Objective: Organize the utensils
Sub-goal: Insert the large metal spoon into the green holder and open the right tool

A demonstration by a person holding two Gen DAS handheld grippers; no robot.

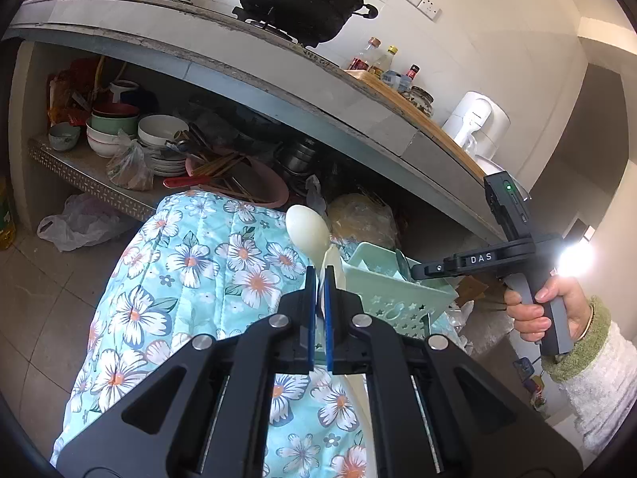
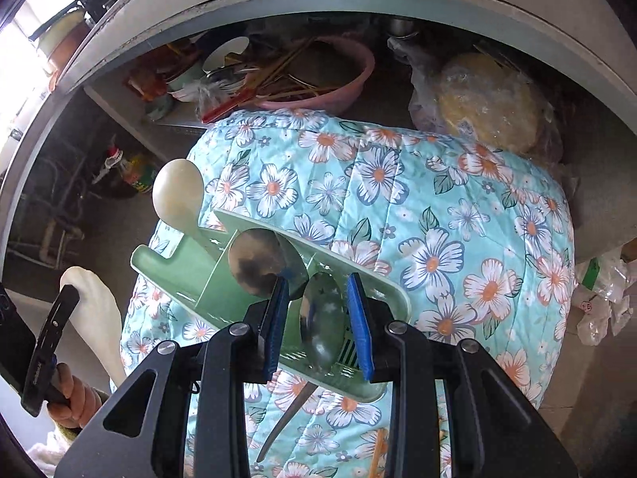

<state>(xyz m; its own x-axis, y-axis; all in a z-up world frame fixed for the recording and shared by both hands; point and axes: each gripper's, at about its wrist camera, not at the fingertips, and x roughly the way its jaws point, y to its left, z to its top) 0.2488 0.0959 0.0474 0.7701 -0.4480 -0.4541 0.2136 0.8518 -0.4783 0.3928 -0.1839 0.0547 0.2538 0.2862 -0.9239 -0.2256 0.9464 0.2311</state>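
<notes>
Two risks here. The green utensil caddy (image 2: 191, 275) sits tilted on the soft floral quilt (image 2: 438, 215), so it could tip. The left claw (image 1: 321, 275) pinches the cream plastic spoon (image 1: 308, 231) thinly; it may twist. The right claw (image 2: 318, 298) gapes around a steel spoon (image 2: 322, 322) inside the caddy.

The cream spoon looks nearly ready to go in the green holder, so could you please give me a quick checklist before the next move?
1. Left tool shut on cream spoon: ok.
2. Spoon bowl up, handle down: ok.
3. Green holder upright on the floral cover: not ok, tilted.
4. Left end slot free: cannot tell.
5. Right tool open, around a metal spoon: ok.
6. Right tool steadying the holder: cannot tell.
</notes>
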